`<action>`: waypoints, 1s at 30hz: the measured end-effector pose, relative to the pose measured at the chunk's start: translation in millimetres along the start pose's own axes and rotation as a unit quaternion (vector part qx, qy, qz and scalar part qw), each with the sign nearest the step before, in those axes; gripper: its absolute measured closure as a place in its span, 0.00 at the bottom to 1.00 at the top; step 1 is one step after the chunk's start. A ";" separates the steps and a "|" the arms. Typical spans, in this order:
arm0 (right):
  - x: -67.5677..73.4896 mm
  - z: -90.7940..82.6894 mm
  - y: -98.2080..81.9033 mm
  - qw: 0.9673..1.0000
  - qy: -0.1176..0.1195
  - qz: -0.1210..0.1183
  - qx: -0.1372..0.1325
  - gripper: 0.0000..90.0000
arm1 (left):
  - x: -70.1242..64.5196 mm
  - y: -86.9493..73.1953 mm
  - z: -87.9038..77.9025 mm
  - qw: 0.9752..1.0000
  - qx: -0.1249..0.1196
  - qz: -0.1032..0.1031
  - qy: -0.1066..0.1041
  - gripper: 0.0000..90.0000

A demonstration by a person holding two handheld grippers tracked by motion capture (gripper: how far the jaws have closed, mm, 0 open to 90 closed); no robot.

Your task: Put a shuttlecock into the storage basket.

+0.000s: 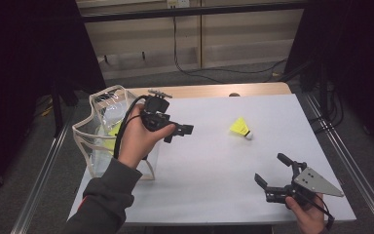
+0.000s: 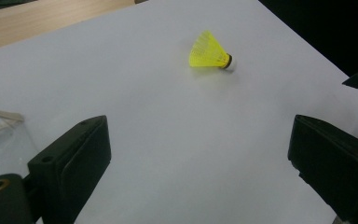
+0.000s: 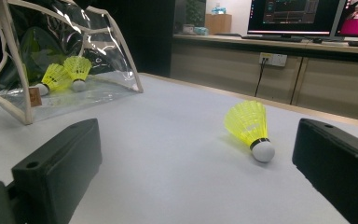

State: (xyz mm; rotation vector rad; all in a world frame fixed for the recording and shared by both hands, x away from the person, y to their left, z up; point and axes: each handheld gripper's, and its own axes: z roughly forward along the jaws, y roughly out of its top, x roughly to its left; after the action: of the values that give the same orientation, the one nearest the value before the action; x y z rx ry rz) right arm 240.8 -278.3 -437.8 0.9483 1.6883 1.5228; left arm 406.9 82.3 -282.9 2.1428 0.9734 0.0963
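Observation:
A yellow shuttlecock [image 1: 241, 127] with a white cork lies on its side on the white table top [image 1: 209, 165], right of centre. My left gripper [image 1: 179, 132] hovers to its left, beside a clear pouch, open and empty. In the left gripper view the shuttlecock [image 2: 209, 51] lies ahead, well beyond the wide-apart jaws of that gripper [image 2: 200, 163]. My right gripper [image 1: 271, 168] rests low near the front right, open, nothing between its jaws. In the right gripper view the shuttlecock [image 3: 251, 126] lies just ahead of the spread jaws of that gripper [image 3: 191, 172].
The clear pouch [image 1: 80, 134] with cream trim stands at the table's left edge. The right gripper view shows the pouch [image 3: 121, 51] holding two yellow shuttlecocks [image 3: 56, 77]. A strip of bare wood [image 1: 214, 91] runs along the far side. Cables lie on the floor beyond.

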 end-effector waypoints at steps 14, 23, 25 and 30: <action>-0.2 -0.5 0.3 1.000 0.001 -0.001 0.000 0.01 | -16.4 -10.5 22.5 1.000 -0.007 0.009 -0.010 0.06; 0.5 0.1 0.3 1.000 0.002 -0.002 -0.001 0.01 | -23.4 -17.8 41.4 1.000 -0.016 0.008 -0.026 0.06; 0.2 -0.1 0.0 1.000 0.001 -0.001 0.000 0.01 | -24.4 -19.6 45.4 0.999 -0.020 0.005 -0.029 0.06; 0.2 -0.2 0.2 1.000 0.001 -0.001 0.000 0.01 | -25.1 -23.6 53.4 0.999 -0.028 0.008 -0.029 0.06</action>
State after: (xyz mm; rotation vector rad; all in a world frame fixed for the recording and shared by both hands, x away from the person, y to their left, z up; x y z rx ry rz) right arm 240.5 -278.3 -437.6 0.9447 1.6896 1.5230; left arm 393.7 42.4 -330.6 2.0919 0.9088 0.0672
